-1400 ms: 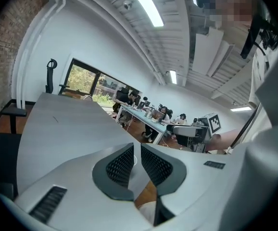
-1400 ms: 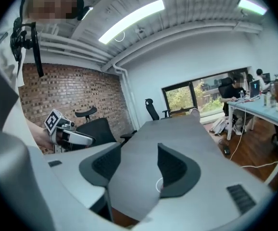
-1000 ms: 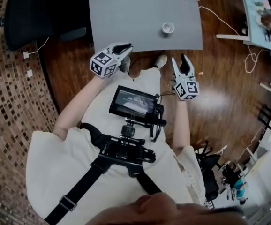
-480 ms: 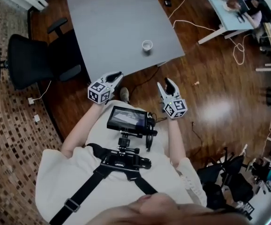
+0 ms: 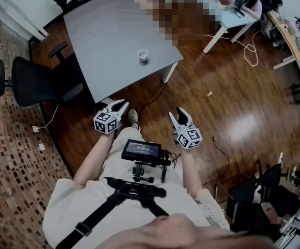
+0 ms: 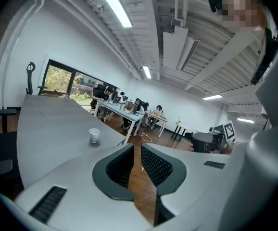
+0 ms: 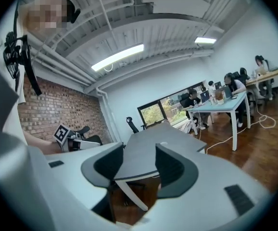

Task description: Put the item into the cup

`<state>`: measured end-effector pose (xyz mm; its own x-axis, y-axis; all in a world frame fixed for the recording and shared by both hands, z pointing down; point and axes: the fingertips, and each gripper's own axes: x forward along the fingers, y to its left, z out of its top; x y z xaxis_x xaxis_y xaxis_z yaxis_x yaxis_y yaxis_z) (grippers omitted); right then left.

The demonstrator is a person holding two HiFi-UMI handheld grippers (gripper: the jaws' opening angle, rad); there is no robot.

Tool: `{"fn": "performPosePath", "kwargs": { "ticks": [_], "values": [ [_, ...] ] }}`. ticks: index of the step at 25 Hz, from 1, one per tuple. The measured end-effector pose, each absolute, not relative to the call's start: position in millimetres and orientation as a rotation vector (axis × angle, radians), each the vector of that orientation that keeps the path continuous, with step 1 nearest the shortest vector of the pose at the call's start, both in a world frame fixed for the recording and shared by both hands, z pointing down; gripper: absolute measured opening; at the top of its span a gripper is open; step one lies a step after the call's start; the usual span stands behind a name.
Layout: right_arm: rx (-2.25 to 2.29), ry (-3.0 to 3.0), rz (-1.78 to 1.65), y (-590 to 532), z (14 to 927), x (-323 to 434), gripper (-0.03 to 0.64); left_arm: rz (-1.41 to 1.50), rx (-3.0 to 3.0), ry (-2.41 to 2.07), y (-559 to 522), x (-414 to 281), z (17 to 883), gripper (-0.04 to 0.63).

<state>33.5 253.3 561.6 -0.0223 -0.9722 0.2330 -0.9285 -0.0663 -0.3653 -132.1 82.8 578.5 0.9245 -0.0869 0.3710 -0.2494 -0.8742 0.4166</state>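
While the cup (image 5: 142, 55) stands upright on the grey table (image 5: 108, 30), close to the table's near edge, both grippers are held above the wooden floor (image 5: 212, 108), well apart from it. The left gripper (image 5: 122, 103) is shown at the left of the head view, pointed toward the table. In the left gripper view its jaws are seen only narrowly parted. Bare floor is visible through the slit and nothing is held between the pads. In that same view the cup is seen to the left of the jaws, out on the tabletop.

The right gripper (image 5: 177, 112) is shown at the right of the head view, beside the left one but not touching it. Its jaws are seen clearly apart in the right gripper view. They have just been closing, and nothing is gripped. The table's edge and one table leg are framed in the gap.

A black office chair (image 5: 30, 82) is placed at the table's left side. A small monitor (image 5: 141, 151) is carried on the person's chest harness, below the two grippers.
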Motion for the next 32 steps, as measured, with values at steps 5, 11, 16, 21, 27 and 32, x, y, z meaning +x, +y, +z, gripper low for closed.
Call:
{"fn": "performPosePath", "kwargs": {
  "ticks": [5, 11, 16, 21, 27, 32],
  "values": [
    [-2.114, 2.059, -0.734, 329, 583, 18, 0.218, 0.48, 2.599, -0.28, 150, -159, 576, 0.047],
    [-2.135, 2.082, -0.701, 373, 572, 7, 0.218, 0.527, 2.592, -0.302, 190, -188, 577, 0.046],
    [-2.218, 2.085, -0.59, 363, 540, 14, 0.218, 0.519, 2.65, -0.29, 181, -176, 557, 0.046],
    [-2.26, 2.097, -0.582, 351, 537, 13, 0.215, 0.51, 2.658, -0.256, 183, -167, 551, 0.046],
    [-2.286, 2.102, -0.575, 333, 533, 11, 0.206, 0.503, 2.66, -0.236, 174, -167, 548, 0.046],
    [-2.345, 2.15, -0.514, 320, 527, -6, 0.202, 0.499, 2.657, -0.229, 166, -176, 547, 0.047]
  ]
}}
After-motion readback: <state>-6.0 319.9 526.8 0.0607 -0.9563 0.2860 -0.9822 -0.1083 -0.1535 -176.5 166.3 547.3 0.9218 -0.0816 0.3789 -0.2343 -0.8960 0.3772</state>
